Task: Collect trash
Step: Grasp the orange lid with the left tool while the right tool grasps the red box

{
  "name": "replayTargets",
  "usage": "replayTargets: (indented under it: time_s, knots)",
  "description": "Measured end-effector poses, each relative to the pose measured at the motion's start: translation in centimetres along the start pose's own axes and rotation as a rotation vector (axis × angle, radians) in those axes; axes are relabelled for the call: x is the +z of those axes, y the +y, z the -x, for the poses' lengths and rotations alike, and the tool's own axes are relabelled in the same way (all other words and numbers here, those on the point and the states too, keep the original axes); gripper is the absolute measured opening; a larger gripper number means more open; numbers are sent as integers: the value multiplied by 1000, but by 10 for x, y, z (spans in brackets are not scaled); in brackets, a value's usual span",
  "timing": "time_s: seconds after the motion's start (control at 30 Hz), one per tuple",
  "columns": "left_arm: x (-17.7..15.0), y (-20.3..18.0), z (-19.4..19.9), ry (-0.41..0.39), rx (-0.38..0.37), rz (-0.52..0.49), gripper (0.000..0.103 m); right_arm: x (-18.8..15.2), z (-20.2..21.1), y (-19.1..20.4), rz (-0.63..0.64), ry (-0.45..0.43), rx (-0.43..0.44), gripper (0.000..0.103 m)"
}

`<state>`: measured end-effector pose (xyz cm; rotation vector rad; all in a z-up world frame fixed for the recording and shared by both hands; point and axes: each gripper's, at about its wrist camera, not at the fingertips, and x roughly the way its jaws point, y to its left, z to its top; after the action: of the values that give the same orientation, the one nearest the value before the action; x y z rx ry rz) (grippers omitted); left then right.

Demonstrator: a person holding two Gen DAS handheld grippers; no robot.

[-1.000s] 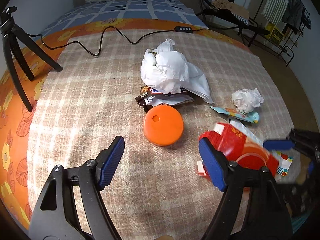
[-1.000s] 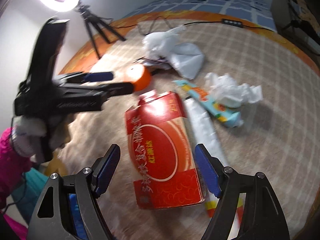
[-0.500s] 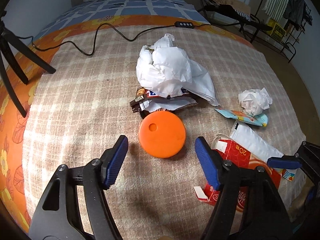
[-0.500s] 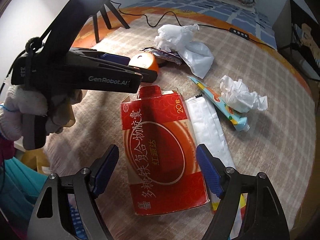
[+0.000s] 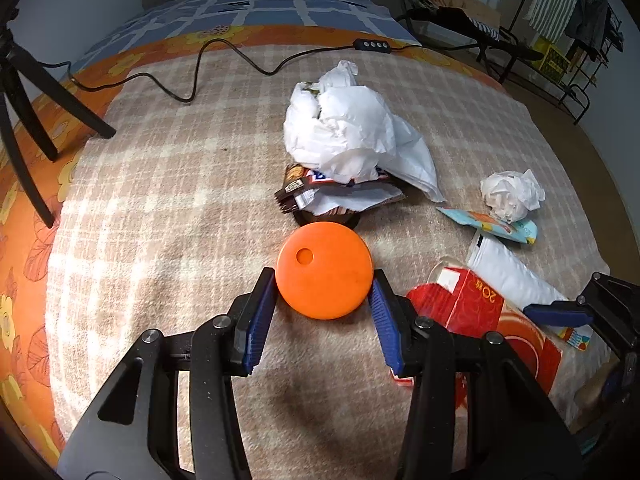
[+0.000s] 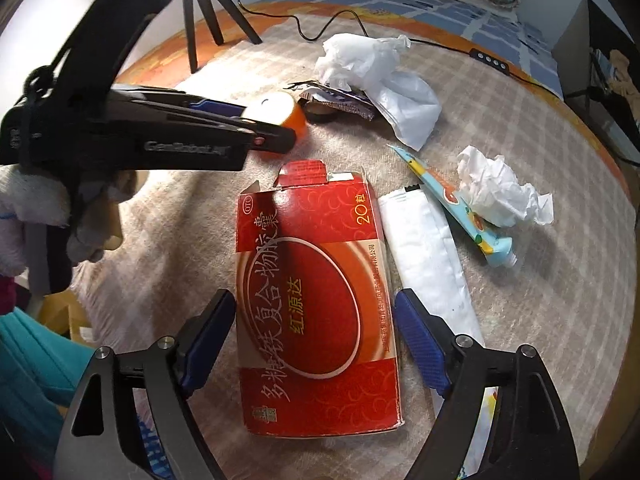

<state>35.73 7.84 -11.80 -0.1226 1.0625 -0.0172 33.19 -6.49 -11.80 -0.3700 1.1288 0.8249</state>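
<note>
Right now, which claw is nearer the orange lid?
Left. The left claw brackets the orange lid; the right claw sits around the red box.
</note>
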Motion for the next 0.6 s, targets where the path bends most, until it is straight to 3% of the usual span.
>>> replayTargets:
  time_s: [0.33,0.6]
  knots:
    - [-15,6,25,-26,22,-13,47,1,-6,17,10,-5,-89,83]
    - [-33,10,54,-54,24,-24,47,-7,10,24,-10,-41,-66,83]
